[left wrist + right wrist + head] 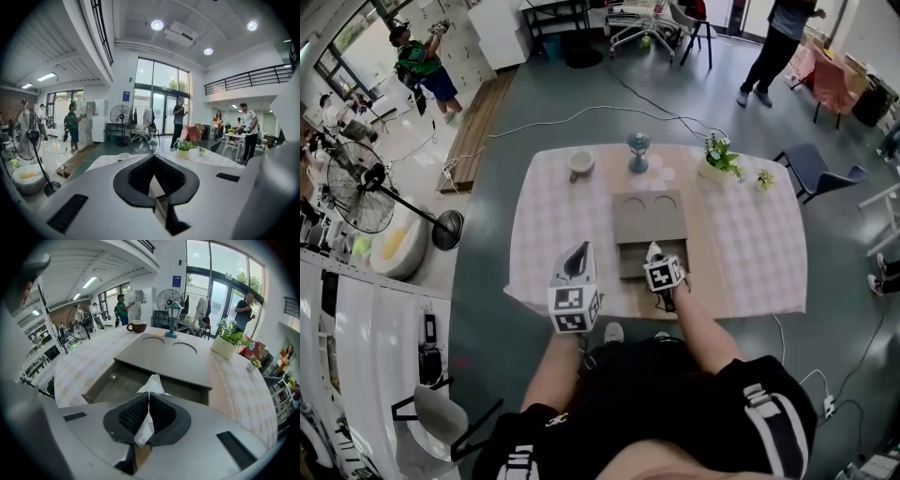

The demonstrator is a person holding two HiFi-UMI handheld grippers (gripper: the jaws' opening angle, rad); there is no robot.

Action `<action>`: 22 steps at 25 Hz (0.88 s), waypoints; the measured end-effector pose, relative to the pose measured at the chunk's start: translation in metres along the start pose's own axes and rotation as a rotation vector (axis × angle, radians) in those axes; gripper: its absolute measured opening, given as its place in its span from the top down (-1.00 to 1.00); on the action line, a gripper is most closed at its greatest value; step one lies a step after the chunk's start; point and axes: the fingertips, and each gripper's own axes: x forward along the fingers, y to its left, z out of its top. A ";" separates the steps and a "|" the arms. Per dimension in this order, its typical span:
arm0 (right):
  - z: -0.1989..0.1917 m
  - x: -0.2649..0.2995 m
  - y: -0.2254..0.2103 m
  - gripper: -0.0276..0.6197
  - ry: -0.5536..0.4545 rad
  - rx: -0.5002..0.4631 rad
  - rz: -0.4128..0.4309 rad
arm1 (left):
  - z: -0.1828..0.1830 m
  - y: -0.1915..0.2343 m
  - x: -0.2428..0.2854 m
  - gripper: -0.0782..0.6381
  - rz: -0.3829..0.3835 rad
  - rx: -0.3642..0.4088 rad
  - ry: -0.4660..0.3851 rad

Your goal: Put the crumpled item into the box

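A grey box [649, 217] lies mid-table, its lid bearing two round recesses and its drawer [630, 260] pulled out toward me. In the right gripper view the drawer [117, 386] looks bare inside. My right gripper [654, 253] hovers over the drawer's front, shut on a crumpled white tissue [153, 384] that pokes out past the fingertips of the right gripper [148, 393]. My left gripper [577, 255] is held up over the near table edge, left of the box. In its own view the left gripper [152, 157] is shut with nothing in it.
On the checkered tablecloth [548, 225] behind the box stand a cup [581, 164], a small blue lantern [638, 150], a potted plant [717, 159] and a smaller plant [763, 180]. A chair [811, 169] stands at the right, a floor fan [356, 192] at the left.
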 end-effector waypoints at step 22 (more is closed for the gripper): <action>0.129 -0.134 -0.036 0.70 -0.616 0.122 -0.011 | 0.017 -0.023 0.021 0.78 -0.057 -0.002 -0.062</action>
